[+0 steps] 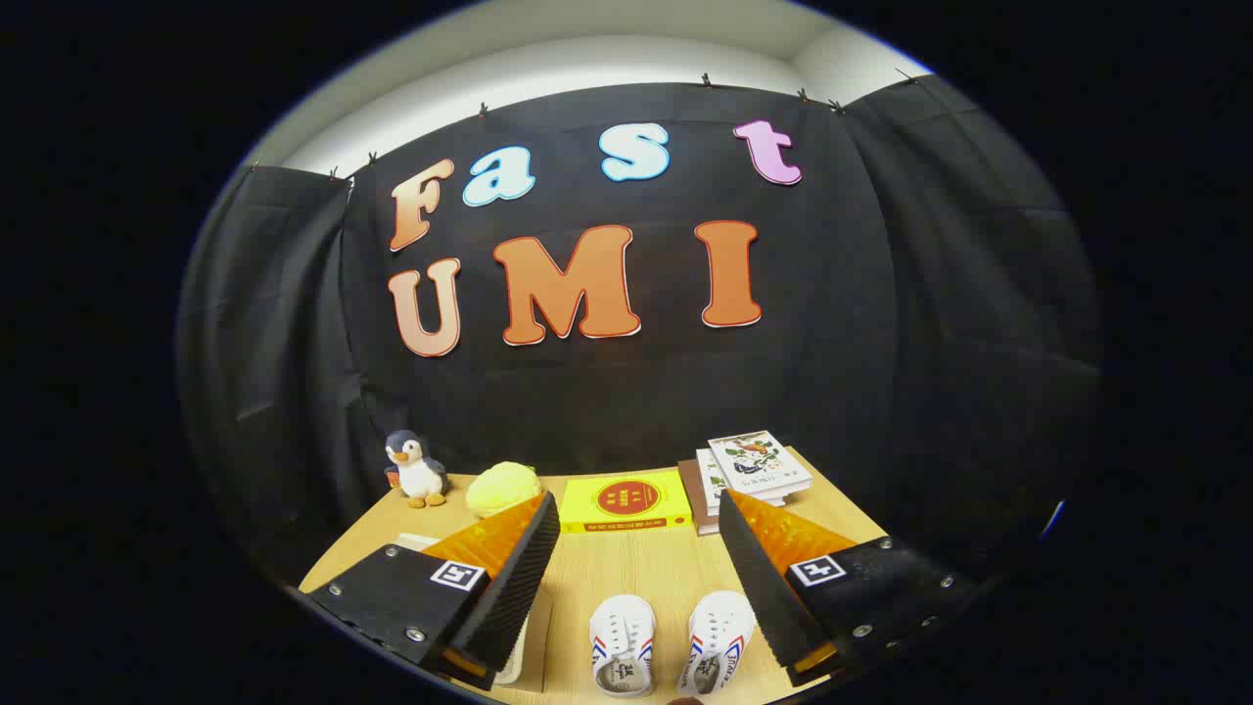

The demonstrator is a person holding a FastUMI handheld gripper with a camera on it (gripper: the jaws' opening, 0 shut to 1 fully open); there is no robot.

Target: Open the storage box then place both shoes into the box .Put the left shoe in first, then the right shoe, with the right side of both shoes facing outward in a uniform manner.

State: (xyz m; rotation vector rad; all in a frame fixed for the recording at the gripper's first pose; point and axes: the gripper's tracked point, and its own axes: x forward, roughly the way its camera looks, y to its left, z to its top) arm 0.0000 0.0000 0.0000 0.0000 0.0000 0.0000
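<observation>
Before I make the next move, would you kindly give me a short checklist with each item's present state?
1. Gripper empty, jaws open: ok, spread wide.
2. Shoes within reach: ok, side by side on the table, between the jaws.
3. Storage box located: cannot tell; a pale object lies partly hidden under one jaw.
4. Box opened: cannot tell.
5. Clutter away from the shoes: ok; penguin toy, yellow book and book stack sit beyond them.

gripper point(638, 548) | 2 fingers spread wide | ribbed pads | square tags | screws
</observation>
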